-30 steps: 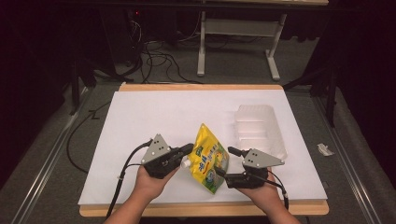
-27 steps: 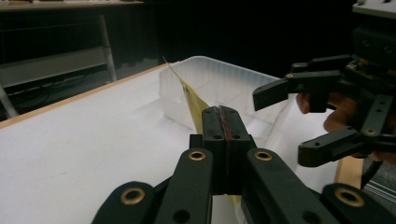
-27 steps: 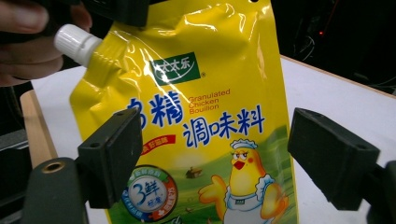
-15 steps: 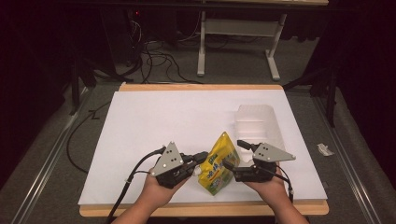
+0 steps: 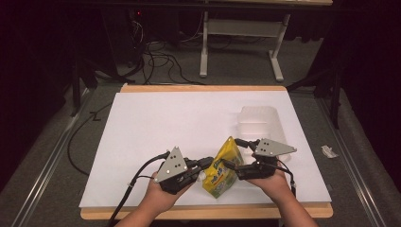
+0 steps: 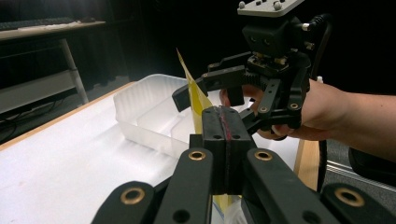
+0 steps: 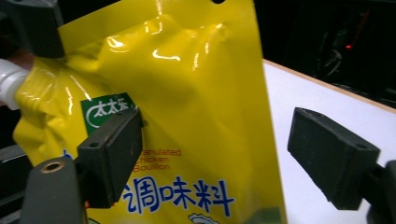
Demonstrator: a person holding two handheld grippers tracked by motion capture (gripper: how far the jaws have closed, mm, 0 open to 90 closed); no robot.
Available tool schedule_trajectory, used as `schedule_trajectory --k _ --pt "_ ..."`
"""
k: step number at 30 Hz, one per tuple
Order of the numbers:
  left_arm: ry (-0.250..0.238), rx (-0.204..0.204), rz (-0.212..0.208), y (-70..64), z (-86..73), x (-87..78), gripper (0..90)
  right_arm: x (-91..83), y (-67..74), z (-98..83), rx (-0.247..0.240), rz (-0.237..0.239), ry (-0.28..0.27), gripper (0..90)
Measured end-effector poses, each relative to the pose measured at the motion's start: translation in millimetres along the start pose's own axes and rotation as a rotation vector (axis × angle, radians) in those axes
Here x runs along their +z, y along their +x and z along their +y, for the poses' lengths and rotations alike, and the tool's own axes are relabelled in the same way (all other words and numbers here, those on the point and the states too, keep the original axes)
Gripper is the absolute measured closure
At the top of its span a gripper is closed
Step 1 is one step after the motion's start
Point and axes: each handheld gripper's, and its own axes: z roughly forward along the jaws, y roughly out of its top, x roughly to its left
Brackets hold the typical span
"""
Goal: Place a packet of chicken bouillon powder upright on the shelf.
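On the left, a person's left hand (image 5: 158, 196) holds the left gripper (image 5: 206, 163) low over the front of the white bench (image 5: 165, 123). Its two black fingers (image 6: 226, 140) are pressed tight together. They pinch the edge of a yellow pouch (image 5: 222, 168), near the pouch's white spout (image 7: 8, 84). In the left gripper view, a thin yellow edge of the pouch (image 6: 198, 100) rises just behind the closed fingers.

The yellow pouch sits in the middle, between the two grippers, near the front edge of the bench. It stands up on end and leans a little. It has a green label and blue writing on its side.

To the right of the pouch is the right gripper (image 5: 231, 165), held in the person's right hand (image 5: 272, 182). Its fingers (image 7: 114, 154) stand wide apart. In the right gripper view, one finger is in front of the pouch's printed side and the other finger is well off to the side, over the bench. They do not squeeze the pouch.

Farther back and to the right, a clear plastic tray (image 5: 260, 123) lies on the bench, near the right gripper but apart from the pouch.
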Motion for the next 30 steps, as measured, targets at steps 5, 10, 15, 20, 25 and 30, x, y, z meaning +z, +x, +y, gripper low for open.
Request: schedule_trajectory --k 5,10,15,20,25,30 --pt "-0.003 -0.007 -0.001 0.0 0.2 0.6 90.0 1.8 -0.8 -0.5 -0.003 0.036 0.005 24.7" --pt "-0.008 -0.010 0.008 2.1 0.8 -0.5 90.0 -1.3 0.2 0.0 -0.031 0.030 0.002 34.8" --pt "-0.013 -0.020 0.018 5.0 2.1 -1.2 88.7 -4.9 -0.3 -0.5 -0.039 0.020 -0.001 45.4" --pt "-0.010 -0.021 0.041 10.5 2.0 -1.7 85.1 -9.1 -3.1 -1.3 -0.039 0.047 -0.019 56.7" --pt "-0.013 -0.031 0.058 16.8 2.4 -2.7 82.0 -11.0 -3.8 -1.5 -0.045 0.057 -0.021 62.1" --pt "-0.014 -0.045 0.071 23.2 2.8 -4.3 78.7 -12.9 -2.9 -2.2 -0.060 0.069 -0.030 69.2"
